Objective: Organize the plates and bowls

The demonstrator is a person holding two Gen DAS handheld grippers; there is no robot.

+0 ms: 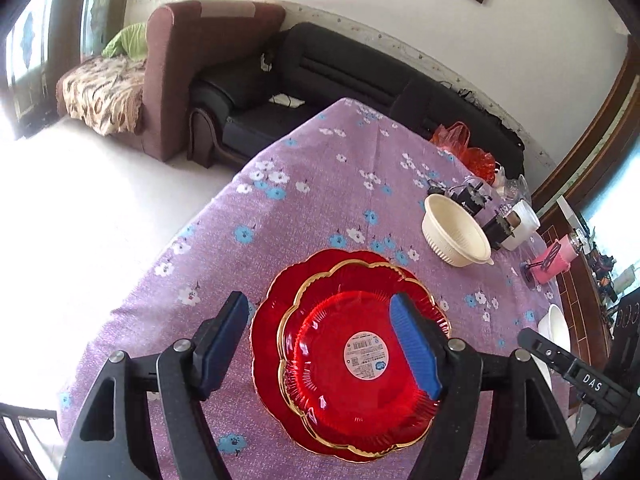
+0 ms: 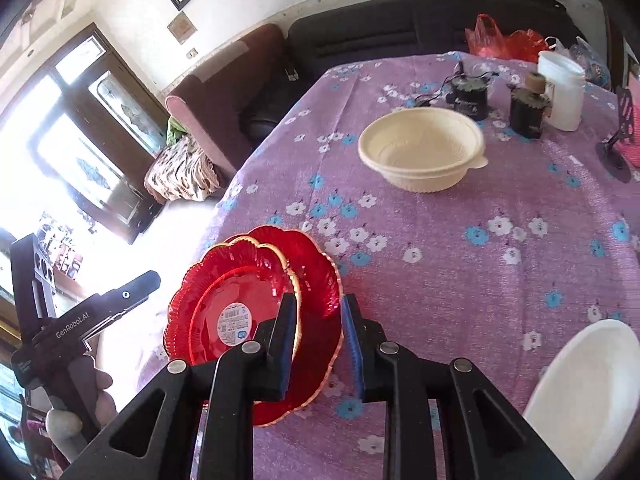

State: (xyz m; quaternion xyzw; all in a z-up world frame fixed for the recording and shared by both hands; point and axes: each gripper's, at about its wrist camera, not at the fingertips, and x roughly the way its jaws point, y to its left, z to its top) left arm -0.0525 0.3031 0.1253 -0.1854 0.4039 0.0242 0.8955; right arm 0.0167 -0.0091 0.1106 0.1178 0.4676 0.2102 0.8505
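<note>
Two red scalloped plates with gold rims lie stacked on the purple flowered tablecloth [image 1: 320,184]. The upper plate [image 1: 360,364] has a round sticker and sits off-centre on the lower plate [image 1: 272,300]. My left gripper [image 1: 320,320] is open above them, fingers either side of the upper plate's left part. My right gripper [image 2: 318,316] is open, its jaws straddling the right rim of the lower plate [image 2: 316,268]; the upper plate [image 2: 236,292] lies left of it. A cream bowl [image 2: 420,152] stands further back, also in the left wrist view [image 1: 456,232]. A white plate [image 2: 588,392] lies at the right.
Behind the bowl stand two dark small devices [image 2: 468,92], a white jar [image 2: 562,88] and red plastic bags [image 2: 504,40]. A pink item on a black stand [image 1: 552,260] sits at the right edge. Sofas [image 1: 320,80] stand beyond the table's far edge.
</note>
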